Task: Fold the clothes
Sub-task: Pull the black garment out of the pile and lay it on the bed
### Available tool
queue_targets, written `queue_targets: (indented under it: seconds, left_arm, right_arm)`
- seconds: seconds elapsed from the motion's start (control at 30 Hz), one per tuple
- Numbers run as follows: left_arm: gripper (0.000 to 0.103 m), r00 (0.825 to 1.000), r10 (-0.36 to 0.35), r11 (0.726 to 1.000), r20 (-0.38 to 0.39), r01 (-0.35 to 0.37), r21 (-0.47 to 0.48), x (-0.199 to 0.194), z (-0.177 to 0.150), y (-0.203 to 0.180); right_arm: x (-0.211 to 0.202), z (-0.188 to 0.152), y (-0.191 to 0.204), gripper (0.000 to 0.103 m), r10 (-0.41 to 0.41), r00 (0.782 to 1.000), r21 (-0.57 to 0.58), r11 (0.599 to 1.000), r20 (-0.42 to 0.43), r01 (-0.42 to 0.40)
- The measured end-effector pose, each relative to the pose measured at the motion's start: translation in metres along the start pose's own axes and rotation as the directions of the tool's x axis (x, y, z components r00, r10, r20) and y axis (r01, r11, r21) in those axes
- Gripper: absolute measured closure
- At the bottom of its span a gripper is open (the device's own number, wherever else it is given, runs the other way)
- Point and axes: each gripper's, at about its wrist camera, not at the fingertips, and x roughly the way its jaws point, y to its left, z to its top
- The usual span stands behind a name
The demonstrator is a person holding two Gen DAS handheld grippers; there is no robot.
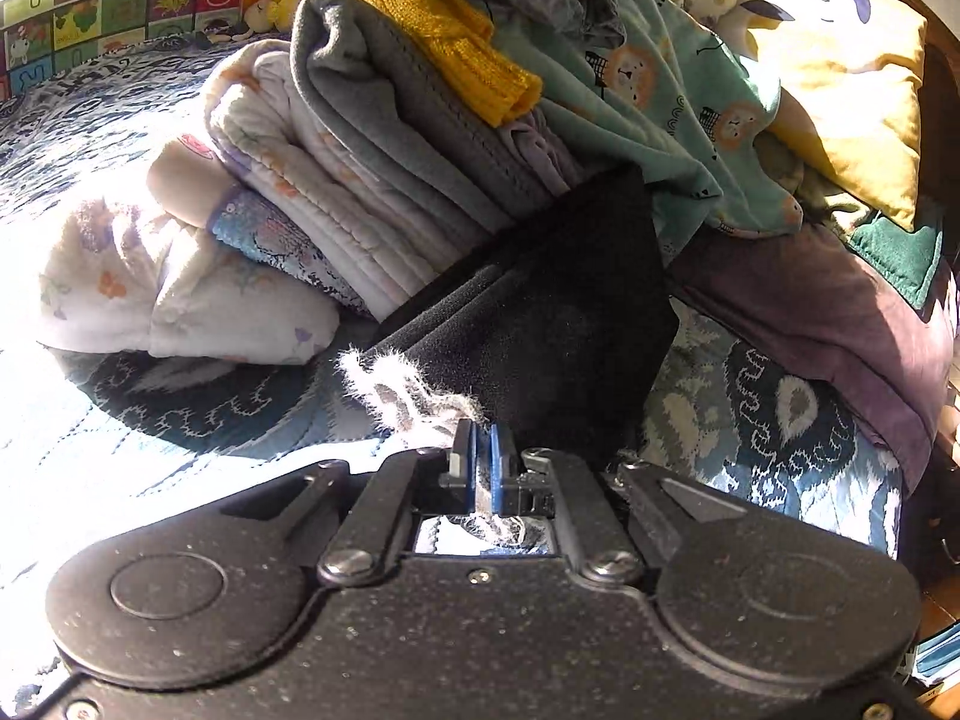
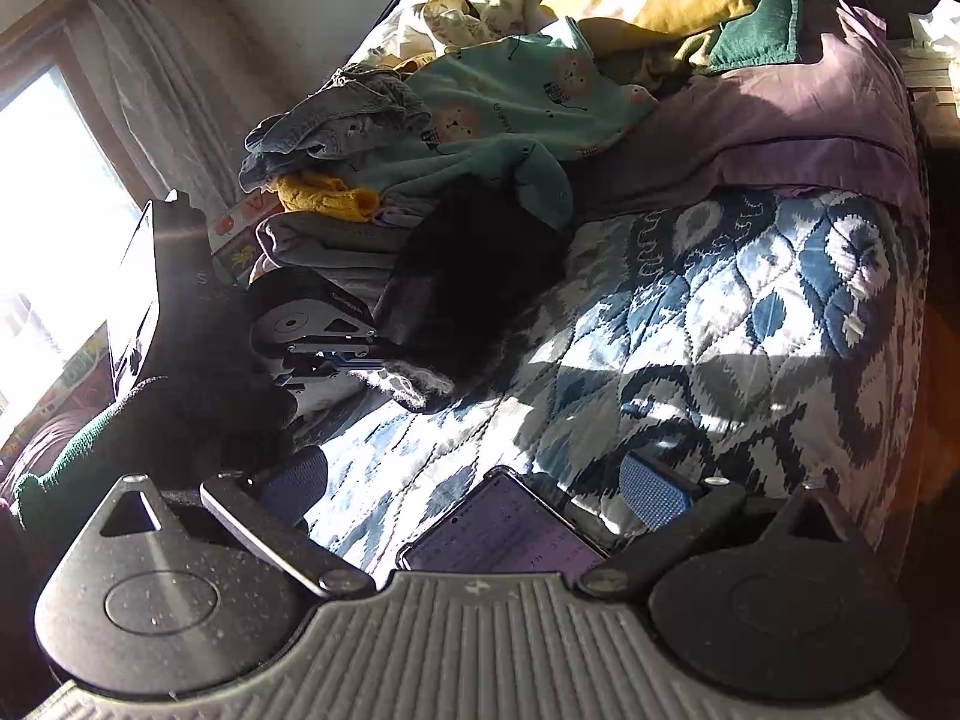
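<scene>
On sunlit blue patterned quilt [image 2: 750, 300], clothes pile [image 1: 420, 138] sits near curtained window [image 2: 54, 192].

Hard sunlight, deep shadows, fisheye bending at the edges

The window [image 2: 54, 192] burns out white; glare washes the white floral garment [image 1: 180, 294] and quilt [image 2: 720, 312], the black garment [image 1: 552, 324] loses all detail, and a lens flare streaks the left side of the right wrist view.

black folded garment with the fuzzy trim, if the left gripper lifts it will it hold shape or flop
Probably flops: the black garment is soft, loosely folded cloth, so its layers would likely open. It looks light. The left gripper pinches only the fuzzy trim, so the rest may sag.
</scene>
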Motion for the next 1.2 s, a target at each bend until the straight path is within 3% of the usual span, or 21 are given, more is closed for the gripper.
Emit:
queue_targets:
  seconds: [0.23,0.47,0.67,0.97,1.07,1.2]
  left_arm:
    - [0.103,0.997,0.032,0.998,0.069,-0.028,-0.064,-0.066,-0.025,0.031]
    - [0.103,0.980,0.178,0.969,0.088,-0.159,-0.187,-0.150,-0.075,0.101]
    - [0.103,0.947,0.312,0.914,0.075,-0.277,-0.296,-0.229,-0.132,0.163]
    - [0.103,0.892,0.450,0.817,0.035,-0.396,-0.418,-0.329,-0.223,0.225]
    - [0.103,0.872,0.490,0.791,0.020,-0.435,-0.431,-0.355,-0.248,0.240]
    - [0.103,0.837,0.548,0.743,0.002,-0.485,-0.462,-0.390,-0.277,0.262]
  right_arm:
    - [-0.012,-0.005,0.012,0.000,0.094,0.995,-0.047,0.994,0.013,-0.094]
    - [-0.027,-0.016,0.035,0.000,0.230,0.973,-0.136,0.964,-0.002,-0.228]
    - [-0.035,-0.033,0.063,0.000,0.336,0.939,-0.242,0.908,-0.070,-0.343]
    - [-0.049,-0.082,0.117,0.000,0.446,0.852,-0.407,0.749,-0.274,-0.524]
    - [-0.050,-0.096,0.127,0.000,0.435,0.846,-0.461,0.710,-0.307,-0.533]
    - [-0.047,-0.108,0.132,0.000,0.413,0.844,-0.490,0.688,-0.342,-0.535]
